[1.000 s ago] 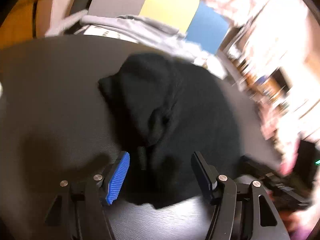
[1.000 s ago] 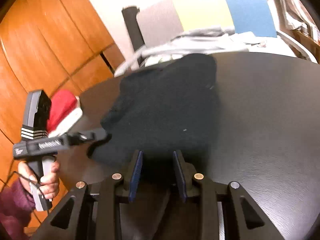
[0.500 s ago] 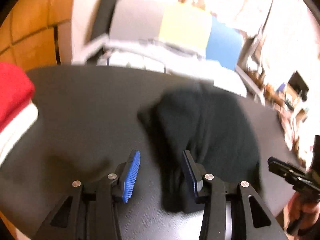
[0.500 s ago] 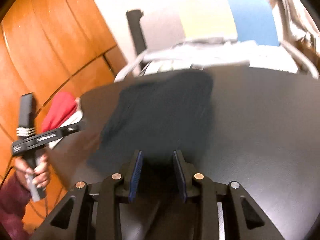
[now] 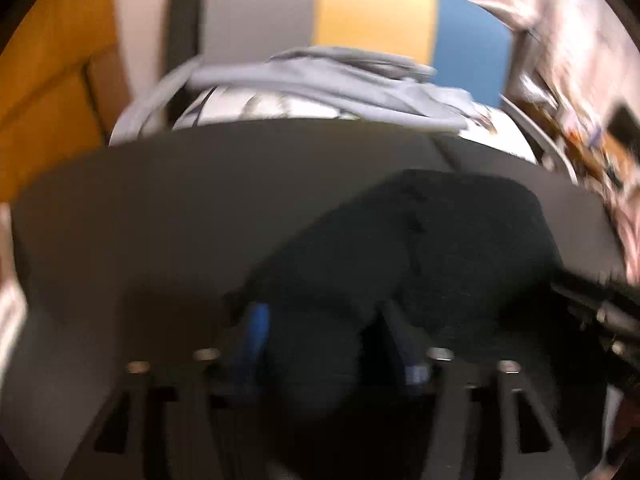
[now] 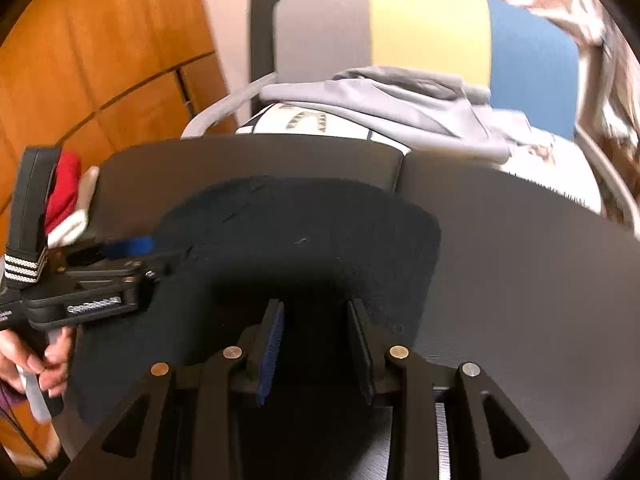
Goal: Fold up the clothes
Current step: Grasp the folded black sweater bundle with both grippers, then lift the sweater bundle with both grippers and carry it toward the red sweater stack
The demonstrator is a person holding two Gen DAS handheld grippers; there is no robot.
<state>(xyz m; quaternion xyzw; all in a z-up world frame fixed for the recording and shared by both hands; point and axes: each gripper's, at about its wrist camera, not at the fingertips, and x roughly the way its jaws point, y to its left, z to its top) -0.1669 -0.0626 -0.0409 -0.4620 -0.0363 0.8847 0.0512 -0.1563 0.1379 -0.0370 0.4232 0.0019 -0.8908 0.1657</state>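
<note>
A black garment (image 6: 304, 236) lies on the dark round table (image 6: 520, 264); it also shows in the left wrist view (image 5: 440, 248). My right gripper (image 6: 316, 332) is shut on the garment's near edge, cloth filling the gap between the blue pads. My left gripper (image 5: 324, 332) straddles the garment's left edge, with dark cloth between its fingers; the view is blurred. From the right wrist view the left gripper (image 6: 132, 252) sits at the garment's left side, held by a hand.
A chair (image 6: 428, 32) with grey, yellow and blue back stands behind the table, with a grey garment (image 6: 384, 100) on its seat. Folded red and white clothes (image 6: 68, 200) lie at the table's left. Wooden panels (image 6: 100, 60) are behind.
My left gripper has swung from above the garment down to its left edge and narrowed around the cloth. My right gripper has kept its grip while the garment spread flatter.
</note>
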